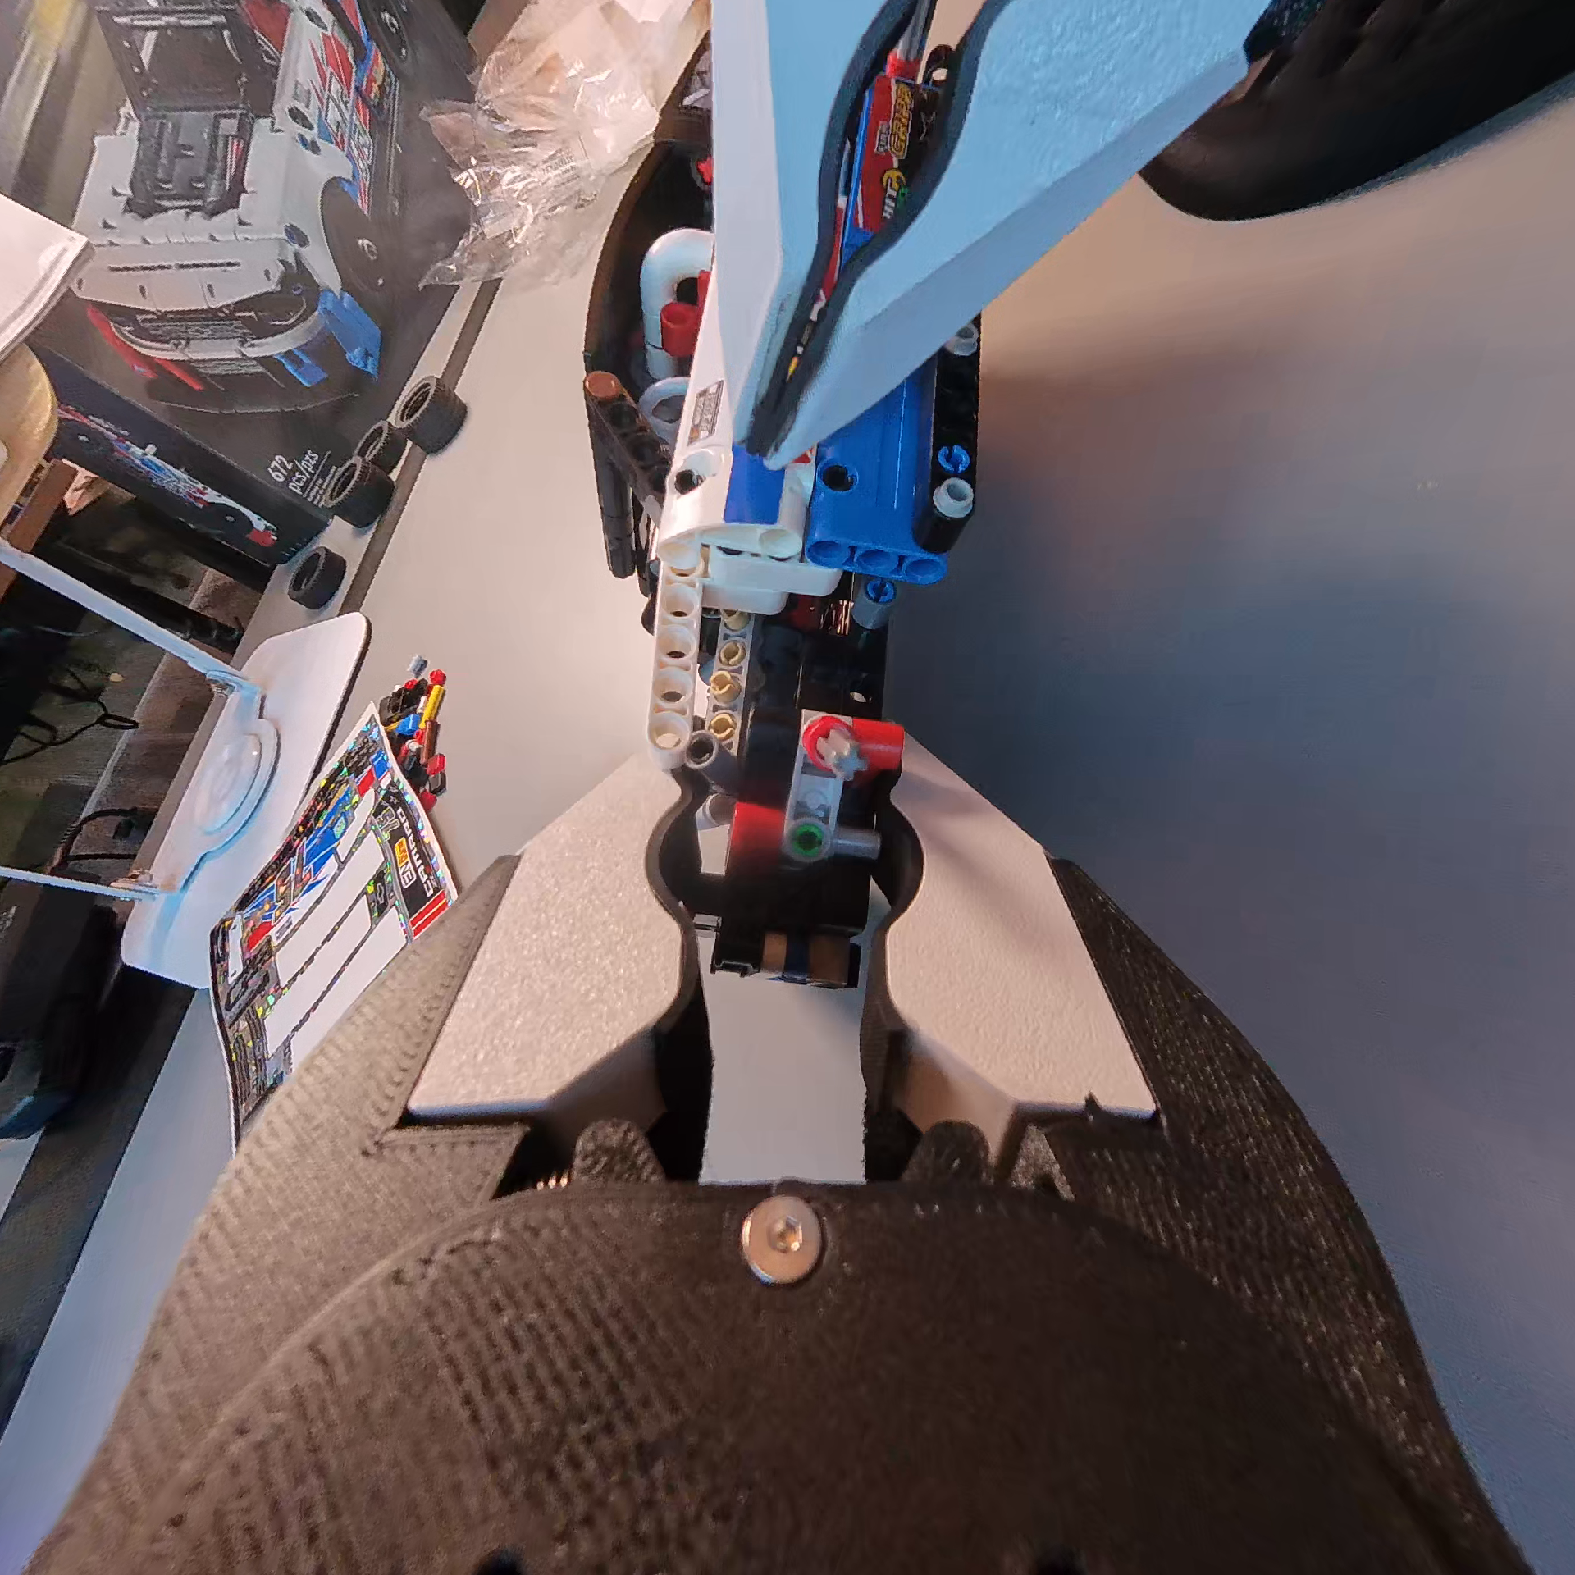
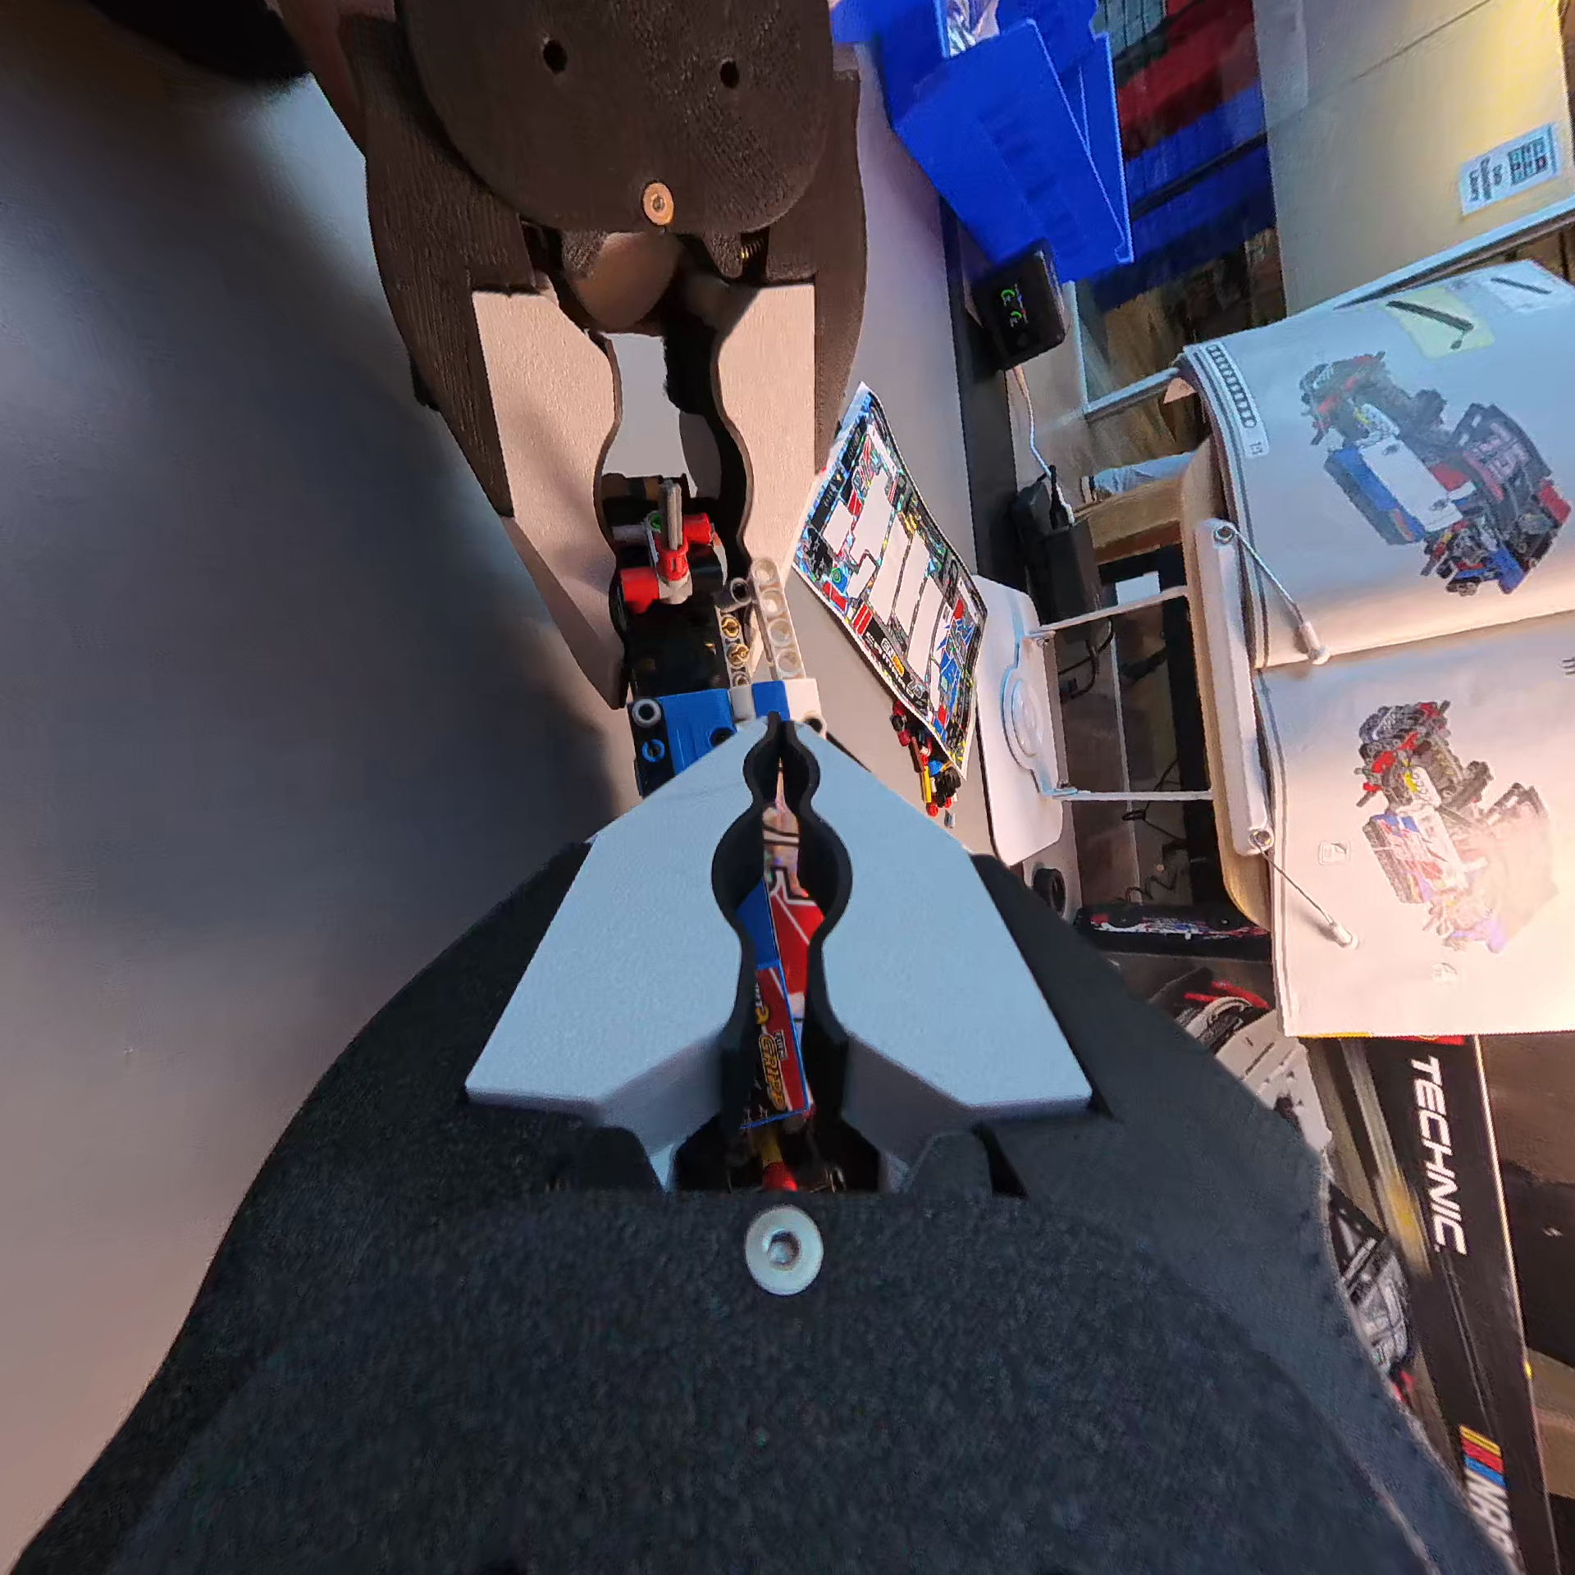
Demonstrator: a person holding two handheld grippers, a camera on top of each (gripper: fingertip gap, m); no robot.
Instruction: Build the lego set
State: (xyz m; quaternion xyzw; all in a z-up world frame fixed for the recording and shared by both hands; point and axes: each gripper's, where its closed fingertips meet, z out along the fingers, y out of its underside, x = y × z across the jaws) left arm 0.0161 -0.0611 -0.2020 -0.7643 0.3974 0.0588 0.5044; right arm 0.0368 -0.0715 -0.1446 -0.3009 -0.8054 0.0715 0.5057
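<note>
A part-built Lego car [image 1: 869, 503] in black, white and blue, with red pins at its near end, is held above the grey table [image 1: 1236, 767] between both grippers. My left gripper [image 1: 780, 767] is shut on the car's black end, next to the red connector [image 1: 878, 741]. My right gripper [image 1: 767, 447] comes in from above and is shut on the car's stickered blue and red panel [image 1: 886, 145]. In the right wrist view my right gripper [image 2: 777, 733] clamps that panel [image 2: 780, 1006], and the left gripper [image 2: 673, 614] holds the far end of the car [image 2: 690, 724].
A sticker sheet [image 1: 332, 895] and a small pile of loose pieces [image 1: 418, 724] lie at the table's left. Several black tyres [image 1: 375, 477] lie beside the set's box [image 1: 213, 213]. Plastic bags [image 1: 545, 145] lie behind. An open instruction booklet [image 2: 1406, 639] rests on a stand, with blue bins [image 2: 1006, 128] beyond. Some 7 centimeters of space lies between my two pairs of fingers.
</note>
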